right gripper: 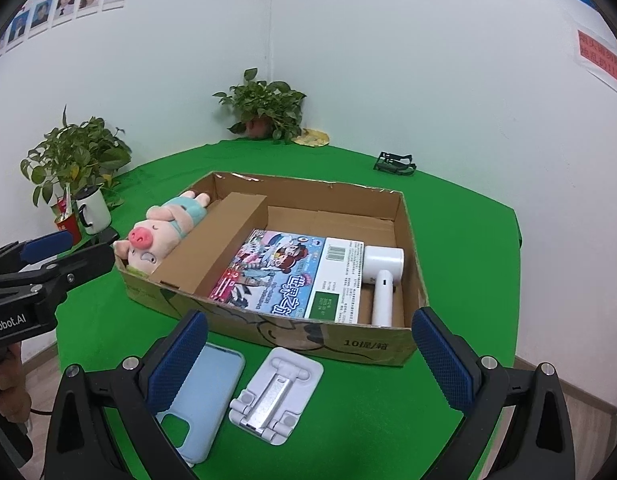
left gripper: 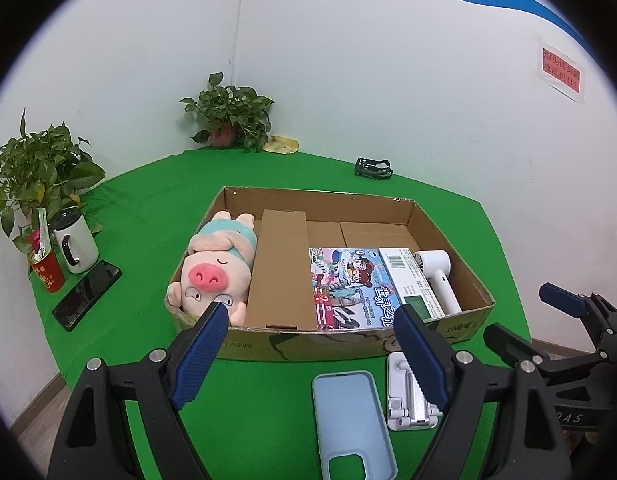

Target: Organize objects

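- Green cloth (left gripper: 156, 216) covers the table; the left wrist view shows the left gripper (left gripper: 312, 328) spread and empty above a blue phone case (left gripper: 350, 416) and white phone stand (left gripper: 404, 412), both before the cardboard box (left gripper: 328, 346).
- Right wrist view: right gripper (right gripper: 308, 334) spread, empty; the plush pig (right gripper: 160, 232) lies in the box's left compartment.

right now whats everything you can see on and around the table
cardboard box: 1, brown, middle of green table
plush pig: 1, pink with teal top, left compartment
cardboard divider: 1, brown, beside pig
picture book: 1, colourful, in box
white carton: 1, right of book
handheld fan: 1, white, box's right end
phone case: 1, light blue, before box
phone stand: 1, white, right of case
potted plants: 2, green, far edge
mug: 1, white
red cup: 1
phone: 1, black
black clip: 1, far right
left gripper: jaws open
right gripper: jaws open
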